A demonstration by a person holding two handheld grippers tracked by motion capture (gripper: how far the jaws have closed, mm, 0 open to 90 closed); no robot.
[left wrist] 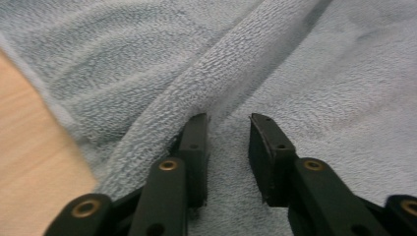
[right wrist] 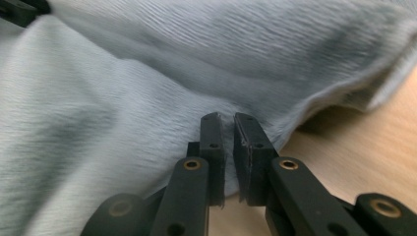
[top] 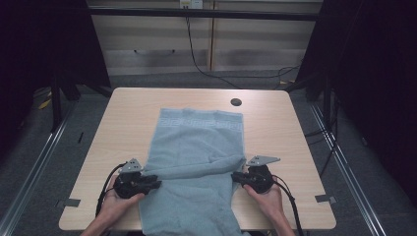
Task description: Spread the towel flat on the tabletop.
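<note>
we see the grey-blue towel (top: pixel 196 162) spread lengthwise on the wooden table (top: pixel 128 113), its patterned band at the far end and its near end hanging over the table's front edge. at the towel's left edge our left gripper (left wrist: pixel 226 129) stands partly open, a raised fold beside one jaw. at the towel's right edge our right gripper (right wrist: pixel 227 123) is nearly closed, pinching the hem.

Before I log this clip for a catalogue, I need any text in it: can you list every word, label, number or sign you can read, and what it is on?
No readable text.
Towel: the woven band at its far end is a key-pattern ornament, not letters.
Small pale items on the top rail at the back: too small and blurred to read.
Table: no label or mark.
</note>
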